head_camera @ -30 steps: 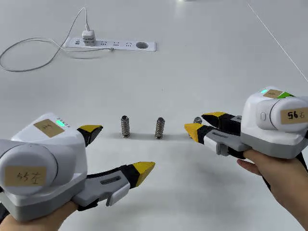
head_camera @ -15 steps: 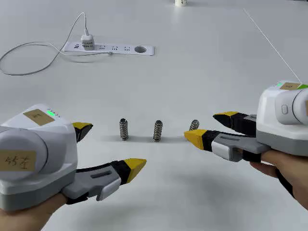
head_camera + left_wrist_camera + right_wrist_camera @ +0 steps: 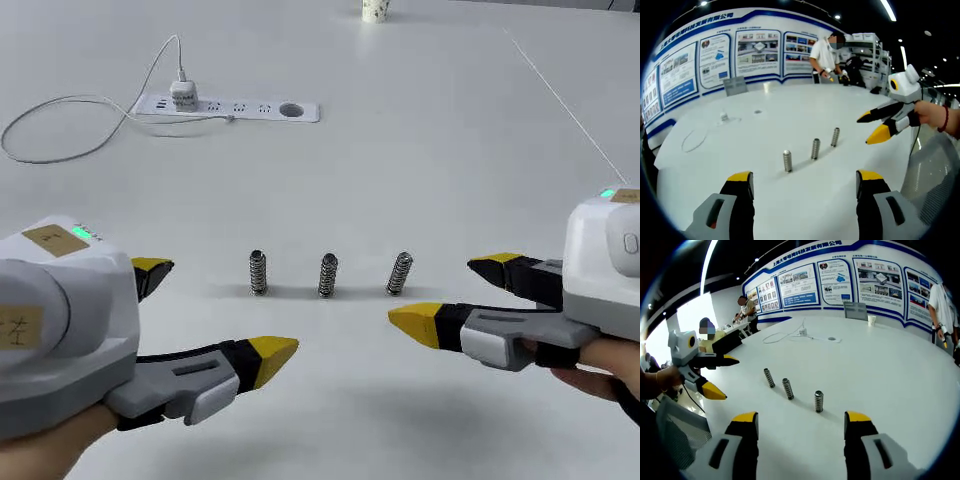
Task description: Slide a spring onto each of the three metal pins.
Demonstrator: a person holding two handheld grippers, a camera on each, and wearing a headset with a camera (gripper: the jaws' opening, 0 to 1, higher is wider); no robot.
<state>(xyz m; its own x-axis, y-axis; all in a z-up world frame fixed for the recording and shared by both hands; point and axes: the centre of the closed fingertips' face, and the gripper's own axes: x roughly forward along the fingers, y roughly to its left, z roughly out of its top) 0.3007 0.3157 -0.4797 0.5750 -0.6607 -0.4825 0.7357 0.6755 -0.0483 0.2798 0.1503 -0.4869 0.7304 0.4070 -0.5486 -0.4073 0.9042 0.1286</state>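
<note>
3 springs (image 3: pixel 258 273) (image 3: pixel 328 275) (image 3: pixel 400 273) upright, both hand-held grippers (image 3: pixel 225 307) (image 3: pixel 437 289) spread, empty

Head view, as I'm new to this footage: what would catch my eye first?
Three springs stand upright in a row on the white table. The left gripper and right gripper, yellow-tipped, flank them with jaws open and empty. A white power strip lies far back on the left.

The white counter (image 3: pixel 430 180) carries a power strip (image 3: pixel 228 106) on its far side, with a charger (image 3: pixel 183 95) plugged in and a white cable (image 3: pixel 65 98) looping left. A paper cup (image 3: pixel 376 9) stands farther back. Blue-trimmed display boards (image 3: pixel 840 277) line the wall.
</note>
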